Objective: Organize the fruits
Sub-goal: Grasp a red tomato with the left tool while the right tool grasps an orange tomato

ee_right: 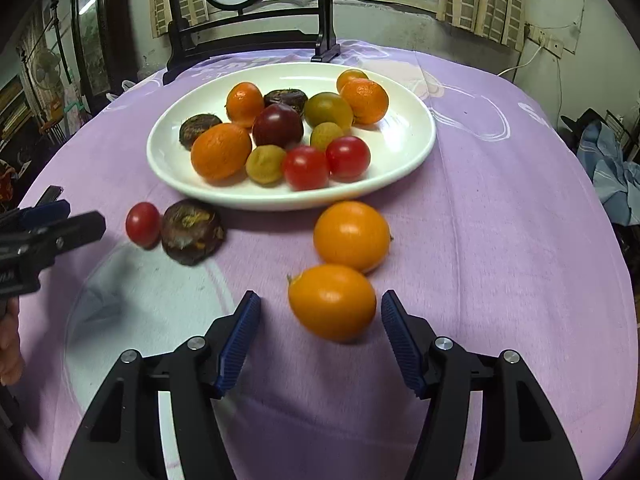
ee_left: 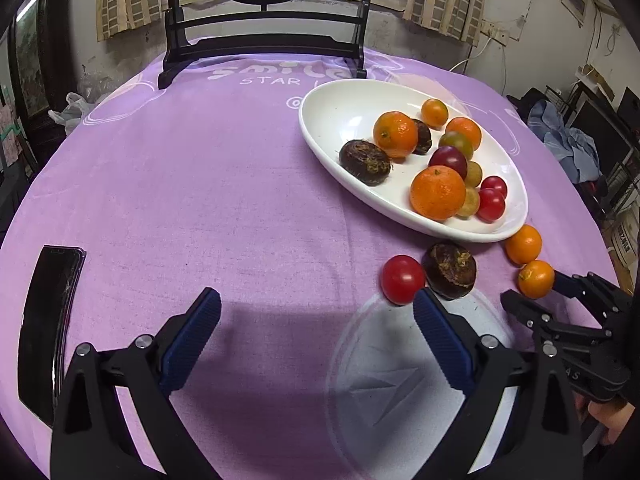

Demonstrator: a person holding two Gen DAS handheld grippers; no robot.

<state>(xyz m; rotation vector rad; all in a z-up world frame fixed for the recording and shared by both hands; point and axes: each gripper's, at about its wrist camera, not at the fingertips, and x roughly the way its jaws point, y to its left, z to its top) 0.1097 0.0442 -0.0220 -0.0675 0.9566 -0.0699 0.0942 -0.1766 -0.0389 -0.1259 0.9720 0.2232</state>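
Observation:
A white oval dish (ee_left: 328, 120) (ee_right: 408, 140) holds several oranges, tomatoes and dark water chestnuts. On the purple cloth in front of it lie a red cherry tomato (ee_left: 402, 279) (ee_right: 142, 224), a dark water chestnut (ee_left: 450, 270) (ee_right: 192, 231) and two small oranges (ee_left: 523, 244) (ee_right: 351, 235), (ee_left: 536, 279) (ee_right: 332, 301). My left gripper (ee_left: 316, 306) is open and empty, its right fingertip just below the tomato. My right gripper (ee_right: 320, 306) (ee_left: 532, 292) is open, with the nearer orange between its fingertips.
A black phone (ee_left: 48, 320) lies at the left on the purple tablecloth (ee_left: 200, 200). A dark wooden screen stand (ee_left: 264, 44) (ee_right: 248, 40) stands at the table's far edge. A person's hand (ee_right: 8, 344) holds the left gripper.

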